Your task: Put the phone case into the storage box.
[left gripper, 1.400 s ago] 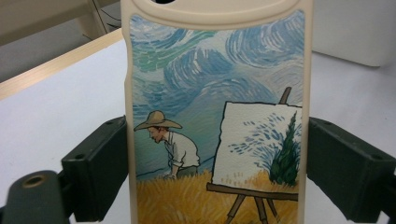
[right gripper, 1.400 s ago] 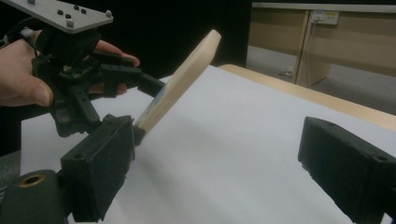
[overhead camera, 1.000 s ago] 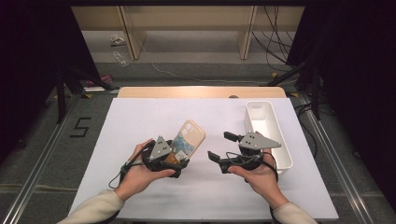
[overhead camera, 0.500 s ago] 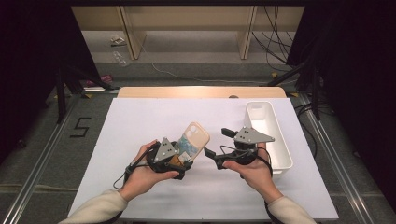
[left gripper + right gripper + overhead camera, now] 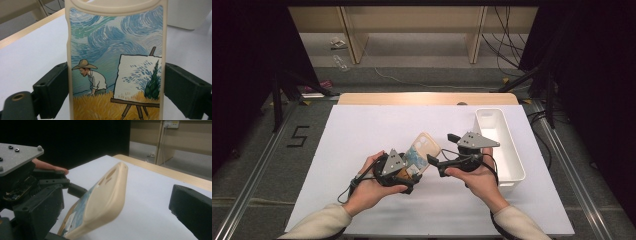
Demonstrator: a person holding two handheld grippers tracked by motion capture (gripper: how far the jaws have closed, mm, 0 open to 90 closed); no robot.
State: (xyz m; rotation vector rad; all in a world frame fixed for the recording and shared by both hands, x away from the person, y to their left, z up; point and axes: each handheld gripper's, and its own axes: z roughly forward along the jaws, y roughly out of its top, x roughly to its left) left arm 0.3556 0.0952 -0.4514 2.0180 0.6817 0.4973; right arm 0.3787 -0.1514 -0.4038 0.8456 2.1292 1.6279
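Note:
A cream phone case [image 5: 426, 146] with a painted scene of a man in a straw hat and an easel is held tilted above the table. My left gripper [image 5: 413, 169] is shut on its lower part, and both black fingers [image 5: 53, 90] press its side edges [image 5: 115, 62]. My right gripper [image 5: 442, 148] faces it from the right and is open; its jaws have just been opening. In the right gripper view the case's back [image 5: 105, 200] lies between those jaws, and the right-hand pad [image 5: 192, 207] stands well off it.
A long white bin [image 5: 512, 150] lies on the white table [image 5: 362, 135] just right of the right hand. The table's wooden far edge [image 5: 427, 98] borders a floor with cables and shelving legs. Bare tabletop lies to the left and in front.
The two grippers have drawn a little closer together, the case shifting slightly right. The right gripper's jaws have spread wider around the case's upper end.

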